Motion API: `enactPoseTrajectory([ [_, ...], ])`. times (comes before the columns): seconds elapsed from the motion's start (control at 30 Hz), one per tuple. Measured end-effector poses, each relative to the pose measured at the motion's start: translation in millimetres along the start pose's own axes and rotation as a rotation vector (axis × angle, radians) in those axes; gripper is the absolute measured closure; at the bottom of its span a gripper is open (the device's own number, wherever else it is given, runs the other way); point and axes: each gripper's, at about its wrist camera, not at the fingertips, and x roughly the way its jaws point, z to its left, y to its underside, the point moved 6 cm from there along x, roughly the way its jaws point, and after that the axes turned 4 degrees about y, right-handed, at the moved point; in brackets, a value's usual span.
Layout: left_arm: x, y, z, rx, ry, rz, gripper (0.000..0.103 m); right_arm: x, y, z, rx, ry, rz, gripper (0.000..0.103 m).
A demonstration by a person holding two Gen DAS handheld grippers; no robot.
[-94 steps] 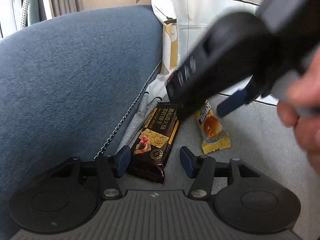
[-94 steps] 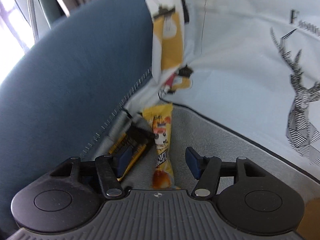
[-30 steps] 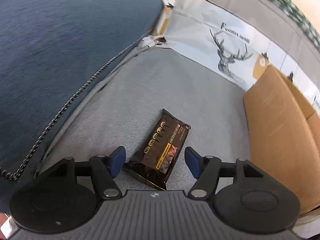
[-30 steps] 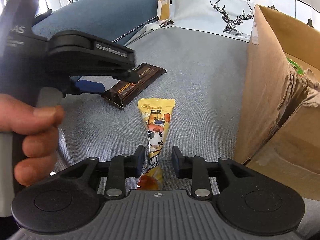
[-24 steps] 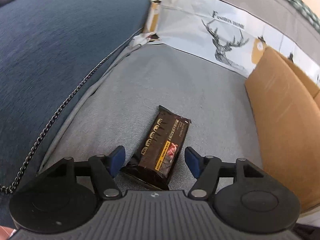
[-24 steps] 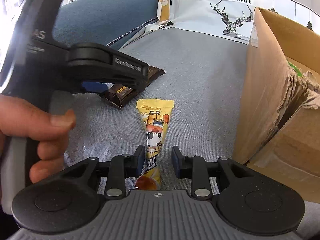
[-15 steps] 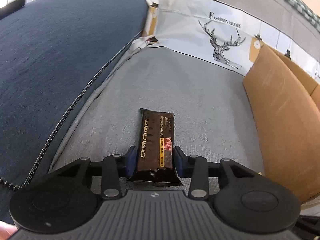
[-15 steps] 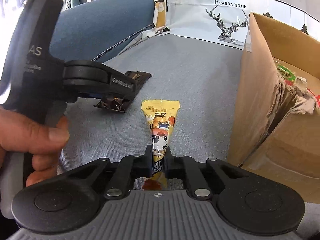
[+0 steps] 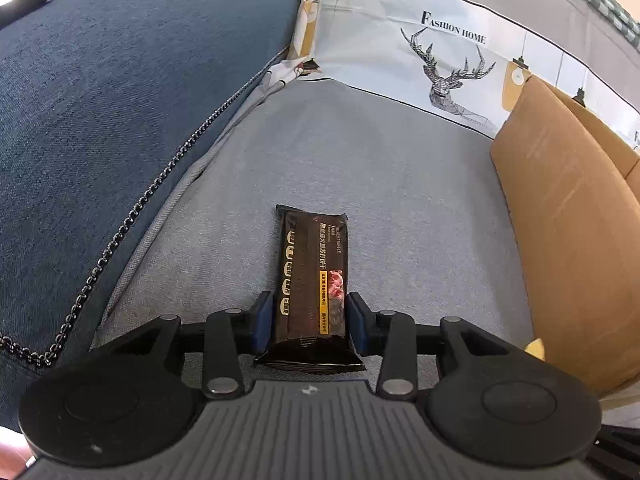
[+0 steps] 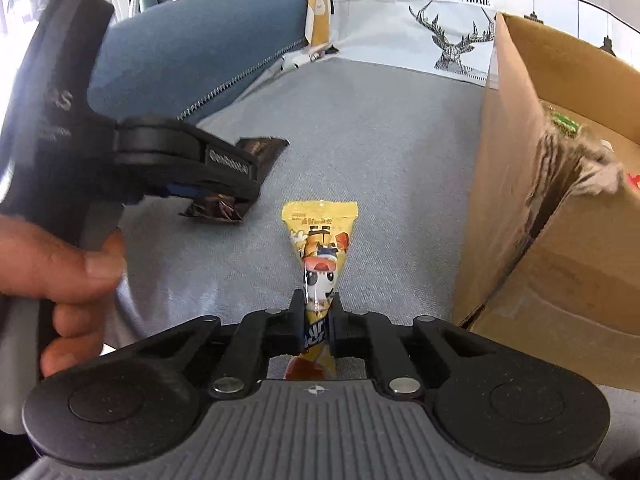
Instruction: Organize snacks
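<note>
Grey woven sofa (image 9: 400, 184) | left claw (image 9: 310, 318) clamps dark packet (image 9: 312, 276) | right claw (image 10: 316, 322) pinches yellow pouch (image 10: 320, 248)

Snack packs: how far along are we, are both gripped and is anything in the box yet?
Done: the cardboard box already holds some packets. In hand: the left gripper is shut on the dark cracker pack, and the right gripper is shut on the yellow snack pack; both packs are over the grey seat cushion. Left: carry both into the box.
</note>
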Motion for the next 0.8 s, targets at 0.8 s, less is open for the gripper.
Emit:
enactPoseTrajectory([
  [0.8, -27.7, 2.0, -6.4, -0.009, 0.101, -0.042, 0.06, -78.0, 6.8, 10.4, -0.029, -0.023, -0.169, 0.093],
])
